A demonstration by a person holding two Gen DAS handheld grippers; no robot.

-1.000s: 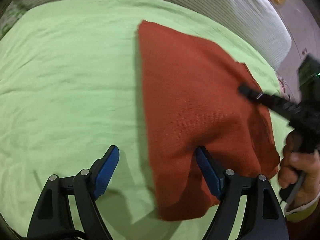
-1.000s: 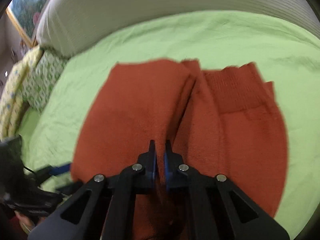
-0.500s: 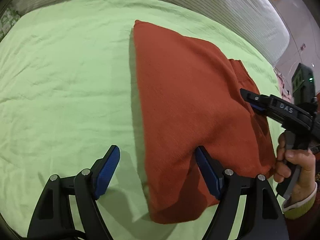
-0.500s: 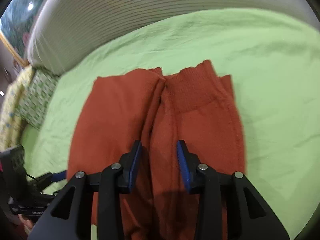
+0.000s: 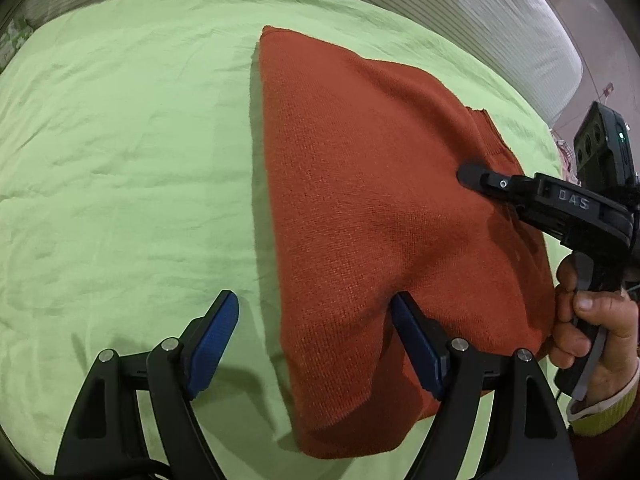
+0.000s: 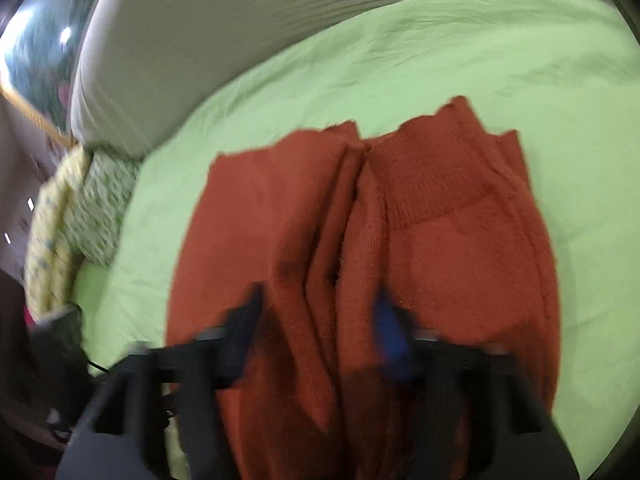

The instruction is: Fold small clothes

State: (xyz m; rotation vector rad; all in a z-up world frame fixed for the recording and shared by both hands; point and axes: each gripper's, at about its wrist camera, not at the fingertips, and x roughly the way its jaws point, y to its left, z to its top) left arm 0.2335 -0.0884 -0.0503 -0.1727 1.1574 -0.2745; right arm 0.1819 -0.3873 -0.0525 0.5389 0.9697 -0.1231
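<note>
A rust-red knitted garment [image 5: 360, 184] lies folded on the light green bedsheet [image 5: 120, 160]. It also shows in the right wrist view [image 6: 420, 260], with a ribbed cuff at its far end and folds down its middle. My left gripper [image 5: 314, 338] is open, its jaws straddling the garment's near left edge; the right pad sits against the cloth. My right gripper [image 6: 320, 328] is open over the garment's near part, blurred by motion. It also shows in the left wrist view [image 5: 476, 174], held by a hand at the right.
A white ribbed pillow or headboard cushion [image 6: 240, 40] runs along the far edge of the bed. A yellow and green patterned pillow [image 6: 80, 220] lies at the left in the right wrist view. Green sheet lies left of the garment.
My right gripper has let go of the garment's middle fold and opened wide. The garment now lies flat. My left gripper stays open in the same place.
</note>
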